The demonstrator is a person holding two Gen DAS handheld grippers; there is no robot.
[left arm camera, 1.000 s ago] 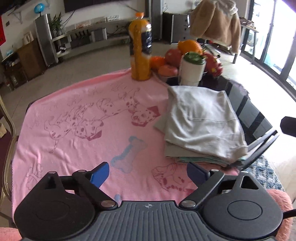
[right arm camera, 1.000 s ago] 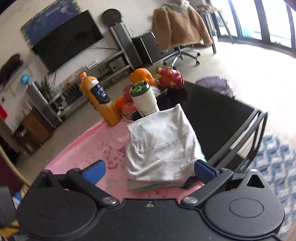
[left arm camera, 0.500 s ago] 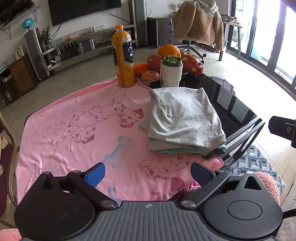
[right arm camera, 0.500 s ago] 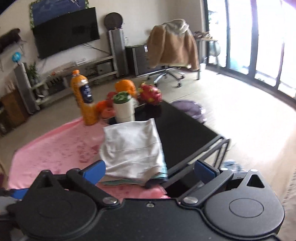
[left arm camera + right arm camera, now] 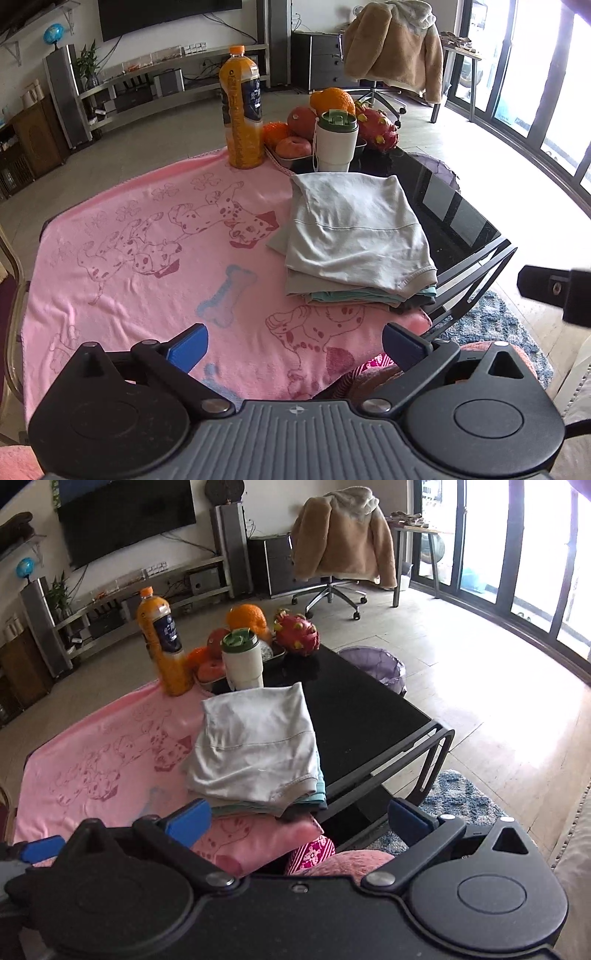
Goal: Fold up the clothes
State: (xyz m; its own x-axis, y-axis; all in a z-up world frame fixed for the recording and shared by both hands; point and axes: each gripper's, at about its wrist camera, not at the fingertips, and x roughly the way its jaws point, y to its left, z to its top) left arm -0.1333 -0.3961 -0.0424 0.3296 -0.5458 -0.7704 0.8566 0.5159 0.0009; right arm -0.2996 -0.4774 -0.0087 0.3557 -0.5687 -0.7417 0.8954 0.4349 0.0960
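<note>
A stack of folded clothes [image 5: 354,236] [image 5: 255,749], pale grey on top with teal and grey layers under it, lies on the right part of a pink dog-print towel [image 5: 147,258] [image 5: 92,760] spread over a black table [image 5: 458,221] [image 5: 354,716]. My left gripper [image 5: 293,347] hovers open near the towel's front edge, holding nothing. My right gripper [image 5: 299,818] is open and held back from the stack, near the table's front corner, also holding nothing. Part of the right gripper's body shows at the right edge of the left wrist view.
Behind the stack stand an orange juice bottle [image 5: 242,110] [image 5: 164,650], a white tumbler with a green lid [image 5: 336,142] [image 5: 242,661] and a tray of fruit [image 5: 332,107] [image 5: 258,627]. A swivel chair with a tan coat [image 5: 343,539] stands further back. A blue rug [image 5: 458,794] lies beside the table.
Both grippers have pulled back and up from the stack, so the table looks smaller and farther. The folded clothes have not moved.
</note>
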